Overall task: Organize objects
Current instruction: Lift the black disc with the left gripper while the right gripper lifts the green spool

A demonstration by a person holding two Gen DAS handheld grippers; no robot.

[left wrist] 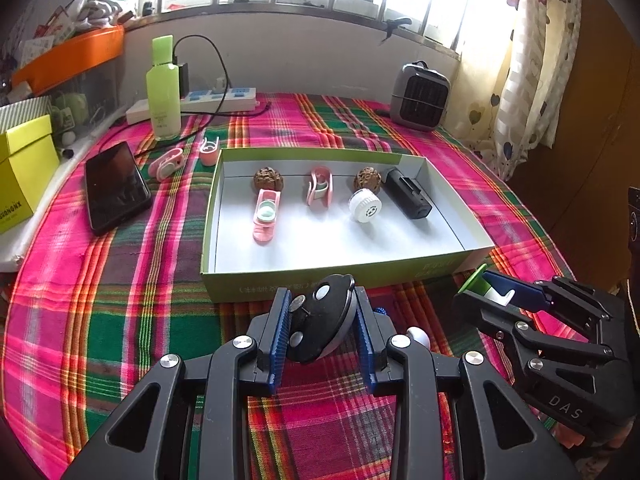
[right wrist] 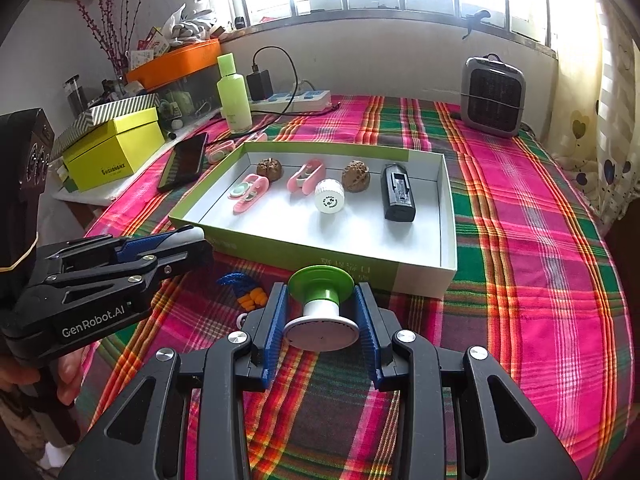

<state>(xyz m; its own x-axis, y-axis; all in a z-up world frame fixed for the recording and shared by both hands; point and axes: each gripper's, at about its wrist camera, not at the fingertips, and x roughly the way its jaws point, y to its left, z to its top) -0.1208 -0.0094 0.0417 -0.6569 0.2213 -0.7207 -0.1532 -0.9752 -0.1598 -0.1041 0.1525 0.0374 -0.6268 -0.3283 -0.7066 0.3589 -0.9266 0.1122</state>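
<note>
My left gripper is shut on a black disc-shaped gadget with silver studs, held just in front of the green-rimmed tray. My right gripper is shut on a green-and-white spool, also near the tray's front wall. It shows at the right of the left wrist view. In the tray lie two walnuts, two pink clips, a white cap and a black block.
A black phone, two pink clips, a green bottle, a power strip and a yellow box lie left and behind. A small heater stands back right. Orange pieces and blue cord lie on the plaid cloth.
</note>
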